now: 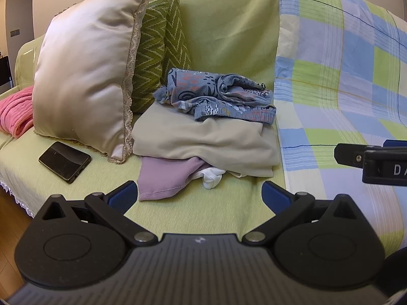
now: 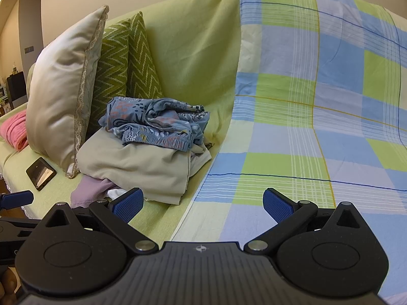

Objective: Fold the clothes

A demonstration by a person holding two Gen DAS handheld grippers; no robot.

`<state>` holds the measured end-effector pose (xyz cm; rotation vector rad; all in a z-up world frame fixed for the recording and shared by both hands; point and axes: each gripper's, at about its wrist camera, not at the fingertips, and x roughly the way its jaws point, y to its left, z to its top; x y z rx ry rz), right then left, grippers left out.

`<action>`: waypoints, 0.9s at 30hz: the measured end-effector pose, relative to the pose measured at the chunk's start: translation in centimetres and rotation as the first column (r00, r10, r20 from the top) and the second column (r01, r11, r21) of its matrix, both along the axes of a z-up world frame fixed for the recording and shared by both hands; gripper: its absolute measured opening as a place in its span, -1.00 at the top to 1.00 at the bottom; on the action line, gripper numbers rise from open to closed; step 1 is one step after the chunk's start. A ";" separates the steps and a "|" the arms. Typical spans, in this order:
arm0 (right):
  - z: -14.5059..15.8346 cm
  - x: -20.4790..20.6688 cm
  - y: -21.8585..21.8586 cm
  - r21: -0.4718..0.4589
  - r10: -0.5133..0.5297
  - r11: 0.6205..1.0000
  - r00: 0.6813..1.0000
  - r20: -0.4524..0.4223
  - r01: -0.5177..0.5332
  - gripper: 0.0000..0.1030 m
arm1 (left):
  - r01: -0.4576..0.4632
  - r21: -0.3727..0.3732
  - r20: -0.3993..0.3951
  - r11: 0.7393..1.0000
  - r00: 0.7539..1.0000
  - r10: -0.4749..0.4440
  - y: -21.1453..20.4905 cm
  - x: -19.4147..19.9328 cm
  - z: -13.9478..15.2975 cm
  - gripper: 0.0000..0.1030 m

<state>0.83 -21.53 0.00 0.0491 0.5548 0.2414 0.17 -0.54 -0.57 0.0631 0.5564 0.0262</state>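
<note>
A pile of clothes sits on the sofa seat, near the front edge, with its left side against the cushions. On top lies a crumpled blue patterned garment with an elastic waistband facing forward. Beneath it is a folded beige garment, the largest piece in the stack. Under that a lilac garment sticks out toward the front, and a small bunch of white cloth shows just beside it. The left gripper hangs in front of the pile with its blue pads spread wide and nothing between them. The right gripper is likewise spread wide and empty, placed to the right of the pile over the edge of the checked sheet. That sheet, in blue, green and lilac squares, covers the right part of the sofa, seat and backrest alike. The rest of the sofa carries a light green cover. To the left of the pile a cream cushion with a lace edge stands upright, and a green zigzag cushion stands behind it. A black phone lies flat on the seat in front of the cream cushion. A pink knitted cloth lies at the far left.
</note>
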 end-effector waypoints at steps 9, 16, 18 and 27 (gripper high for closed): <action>0.0 0.0 0.1 0.000 -0.002 1.000 1.000 0.000 0.002 -1.00 | -0.001 0.004 0.001 1.000 1.000 0.001 -0.1 0.0 0.0 -0.99; 0.0 0.0 0.1 0.004 -0.004 1.000 1.000 -0.002 0.004 -1.00 | -0.002 -0.003 0.003 1.000 1.000 0.002 0.0 0.0 0.0 -0.99; -0.1 0.0 -0.1 0.008 -0.003 1.000 1.000 -0.004 0.004 -1.00 | 0.005 -0.019 0.000 1.000 1.000 -0.005 0.2 0.1 0.1 -0.99; 0.1 1.7 -0.9 0.060 0.087 0.995 0.995 -0.039 -0.084 -0.99 | 0.086 0.167 0.099 0.982 0.990 -0.103 0.5 2.2 1.2 -0.99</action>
